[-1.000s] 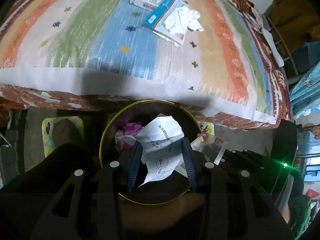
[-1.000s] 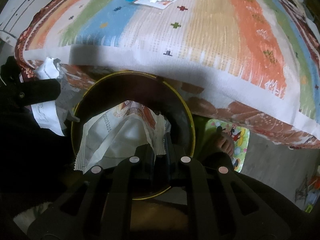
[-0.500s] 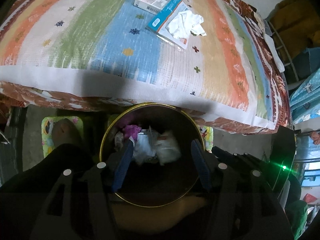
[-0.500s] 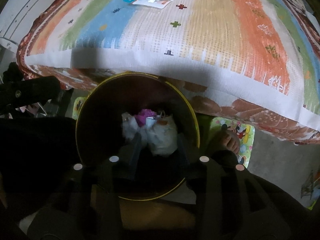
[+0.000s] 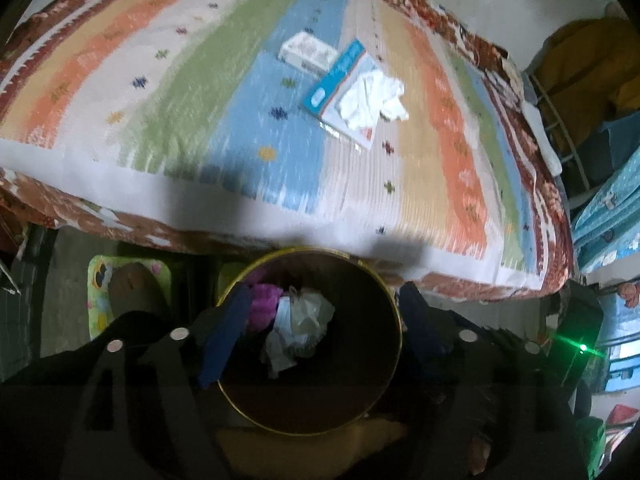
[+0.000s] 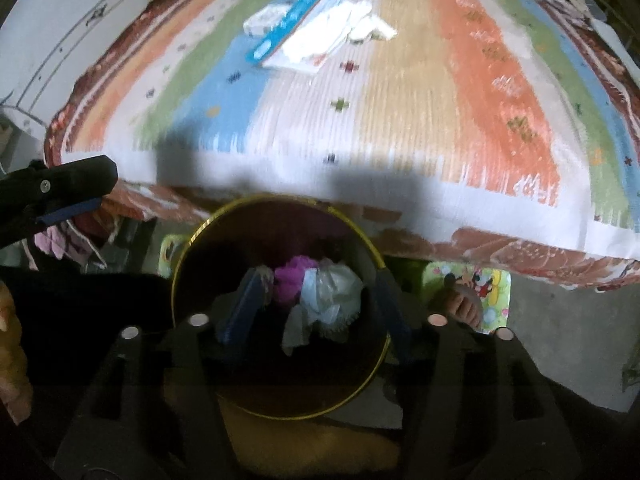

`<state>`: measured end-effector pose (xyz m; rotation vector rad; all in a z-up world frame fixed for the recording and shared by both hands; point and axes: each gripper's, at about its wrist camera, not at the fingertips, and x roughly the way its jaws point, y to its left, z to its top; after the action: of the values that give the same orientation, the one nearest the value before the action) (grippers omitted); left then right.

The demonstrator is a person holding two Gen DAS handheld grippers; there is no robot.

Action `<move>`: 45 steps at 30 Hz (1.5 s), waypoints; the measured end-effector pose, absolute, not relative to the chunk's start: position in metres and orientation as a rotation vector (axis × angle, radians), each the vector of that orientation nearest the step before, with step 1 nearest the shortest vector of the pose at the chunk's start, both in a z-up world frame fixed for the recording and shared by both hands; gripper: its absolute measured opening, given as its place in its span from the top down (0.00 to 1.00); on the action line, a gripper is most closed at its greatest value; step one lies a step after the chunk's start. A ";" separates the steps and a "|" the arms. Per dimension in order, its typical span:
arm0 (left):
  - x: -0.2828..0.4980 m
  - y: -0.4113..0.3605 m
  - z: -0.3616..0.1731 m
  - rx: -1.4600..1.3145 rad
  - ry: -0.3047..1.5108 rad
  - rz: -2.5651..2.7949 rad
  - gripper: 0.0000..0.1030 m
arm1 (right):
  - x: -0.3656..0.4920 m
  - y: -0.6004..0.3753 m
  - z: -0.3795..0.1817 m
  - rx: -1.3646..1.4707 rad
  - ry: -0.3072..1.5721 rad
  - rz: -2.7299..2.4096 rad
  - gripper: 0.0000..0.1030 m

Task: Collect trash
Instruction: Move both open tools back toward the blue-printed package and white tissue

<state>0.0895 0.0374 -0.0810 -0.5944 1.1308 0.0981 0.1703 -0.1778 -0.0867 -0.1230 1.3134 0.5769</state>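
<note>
A dark round bin with a gold rim (image 5: pixel 394 312) (image 6: pixel 362 236) stands on the floor against the bed. Inside lie crumpled white wrappers (image 5: pixel 304 320) (image 6: pixel 332 292) and a purple scrap (image 5: pixel 262 304) (image 6: pixel 294 276). My left gripper (image 5: pixel 320 332) is open and empty above the bin. My right gripper (image 6: pixel 316 312) is open and empty above it too. On the striped bedspread lie a white crumpled tissue (image 5: pixel 372 98) (image 6: pixel 348 28), a blue-edged packet (image 5: pixel 334 78) (image 6: pixel 280 38) and a small white box (image 5: pixel 306 52) (image 6: pixel 264 20).
The striped bedspread (image 5: pixel 200 92) (image 6: pixel 460 100) fills the upper views. A bare foot on a cartoon slipper shows beside the bin (image 5: pixel 128 292) (image 6: pixel 468 300). The left gripper's finger shows at the left of the right wrist view (image 6: pixel 64 192). Blue fabric lies at the right (image 5: pixel 608 216).
Both grippers opened and dropped their trash, the printed paper and the white wrapper, into the bin. Both have since lifted and tilted up toward the bed.
</note>
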 end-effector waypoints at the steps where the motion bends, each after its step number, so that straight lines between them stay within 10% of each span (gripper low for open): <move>1: 0.090 0.038 -0.079 -0.591 1.121 0.103 0.21 | 0.171 -0.179 -0.084 -0.115 1.304 0.578 0.41; 26: 0.133 0.064 -0.050 -0.472 1.061 0.109 0.06 | 0.220 -0.184 -0.021 -0.053 1.082 0.609 0.09; 45: 0.201 0.104 -0.054 -0.416 1.098 0.059 0.06 | 0.285 -0.156 -0.019 -0.010 1.098 0.641 0.09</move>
<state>0.2011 0.1037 -0.0545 -0.4161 1.0976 0.0595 0.2852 -0.1564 -0.0192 -0.0097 1.0977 0.6408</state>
